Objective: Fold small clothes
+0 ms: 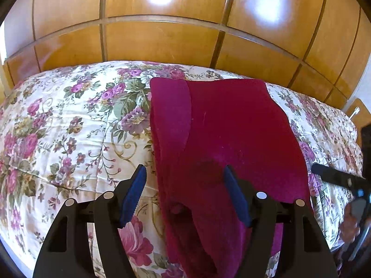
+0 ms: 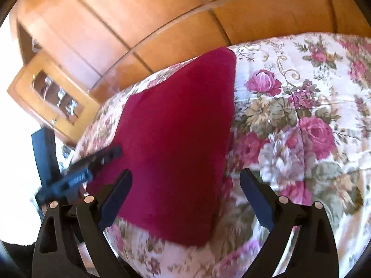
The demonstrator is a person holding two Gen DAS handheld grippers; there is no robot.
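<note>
A small dark red garment lies folded on the floral bedspread, with a flap folded over along its left side. My left gripper is open just above the garment's near left part, holding nothing. In the right wrist view the same red garment lies flat on the bedspread. My right gripper is open and empty above the garment's near right edge. The left gripper shows at the garment's left edge in that view.
A wooden panelled wardrobe stands behind the bed. A small wooden cabinet with a glass door stands at the left in the right wrist view. The right gripper's body shows at the right edge of the left wrist view.
</note>
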